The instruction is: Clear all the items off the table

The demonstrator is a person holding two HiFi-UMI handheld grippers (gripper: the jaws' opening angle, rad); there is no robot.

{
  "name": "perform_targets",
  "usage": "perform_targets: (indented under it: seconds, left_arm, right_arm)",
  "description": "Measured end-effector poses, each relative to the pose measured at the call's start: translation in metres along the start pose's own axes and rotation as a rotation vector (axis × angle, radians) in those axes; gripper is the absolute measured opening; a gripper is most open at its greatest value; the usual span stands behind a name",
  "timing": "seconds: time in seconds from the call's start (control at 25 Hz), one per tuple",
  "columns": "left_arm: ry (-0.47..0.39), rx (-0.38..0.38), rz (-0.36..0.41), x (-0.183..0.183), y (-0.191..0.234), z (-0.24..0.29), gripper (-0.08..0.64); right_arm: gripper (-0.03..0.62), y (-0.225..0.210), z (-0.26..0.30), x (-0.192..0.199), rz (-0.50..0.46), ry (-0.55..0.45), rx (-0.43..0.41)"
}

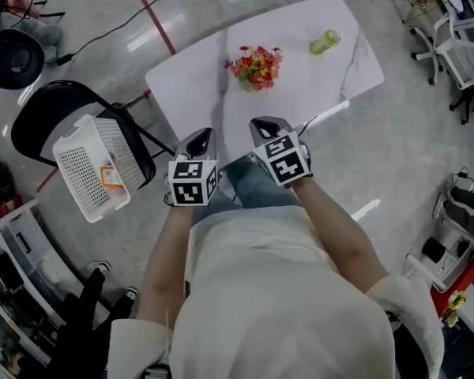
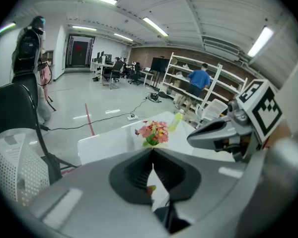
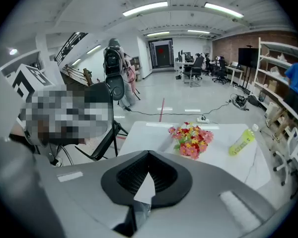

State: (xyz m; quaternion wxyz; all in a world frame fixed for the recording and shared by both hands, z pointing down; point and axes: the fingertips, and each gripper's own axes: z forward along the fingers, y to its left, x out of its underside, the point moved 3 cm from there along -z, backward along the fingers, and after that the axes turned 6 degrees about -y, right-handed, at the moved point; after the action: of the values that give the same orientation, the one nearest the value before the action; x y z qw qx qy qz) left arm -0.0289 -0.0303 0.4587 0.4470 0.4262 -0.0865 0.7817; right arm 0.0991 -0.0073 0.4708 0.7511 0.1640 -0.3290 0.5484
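Observation:
A bunch of pink, red and yellow flowers sits in the middle of the white marble table, with a green bottle lying to its right. My left gripper and right gripper hover side by side at the table's near edge, both shut and holding nothing. From the left gripper view, the shut jaws point at the flowers and bottle, and the right gripper shows alongside. The right gripper view has its shut jaws short of the flowers and bottle.
A white perforated basket rests on a black chair left of the table. Cables and a red floor line run behind the table. White office chairs stand at the far right. A person stands at shelves far off.

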Motion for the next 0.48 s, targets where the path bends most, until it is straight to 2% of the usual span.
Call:
perform_targets:
  seconds: [0.24,0.48]
  left_arm:
    - [0.003,0.054,0.019,0.002,-0.018,0.040,0.010]
    - [0.009,0.071,0.041,0.006,-0.017,0.077,0.011]
  right_arm:
    - [-0.002,-0.037,-0.001,0.015,0.084,-0.016,-0.006]
    - [-0.002,-0.061,0.011,0.028,0.164,-0.020,0.005]
